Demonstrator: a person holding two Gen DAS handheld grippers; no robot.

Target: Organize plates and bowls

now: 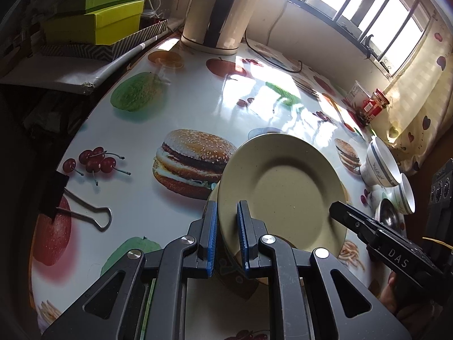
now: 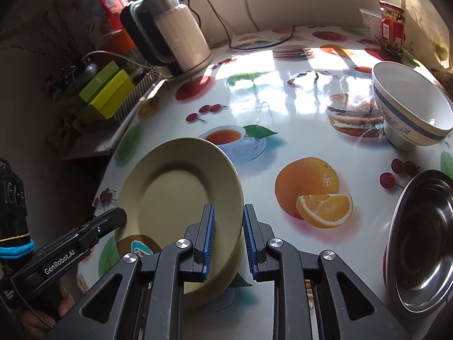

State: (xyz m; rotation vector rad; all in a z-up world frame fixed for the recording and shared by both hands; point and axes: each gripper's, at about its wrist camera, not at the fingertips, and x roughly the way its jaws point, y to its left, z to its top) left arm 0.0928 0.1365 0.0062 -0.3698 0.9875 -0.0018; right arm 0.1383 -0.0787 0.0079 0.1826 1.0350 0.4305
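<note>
A stack of beige plates hangs tilted just above the fruit-print table. My left gripper is shut on the stack's near left rim. My right gripper is shut on the opposite rim of the same plates. Each gripper also shows in the other's view, the right gripper at the plate's right edge and the left gripper at its left edge. Two white bowls with blue bands lie on their sides at the right, beside steel bowls. One white bowl stands tilted.
A cream electric kettle with its cable stands at the back of the table. Green boxes sit on a shelf to the left. A binder clip grips the table's left edge. A red-labelled jar stands by the window.
</note>
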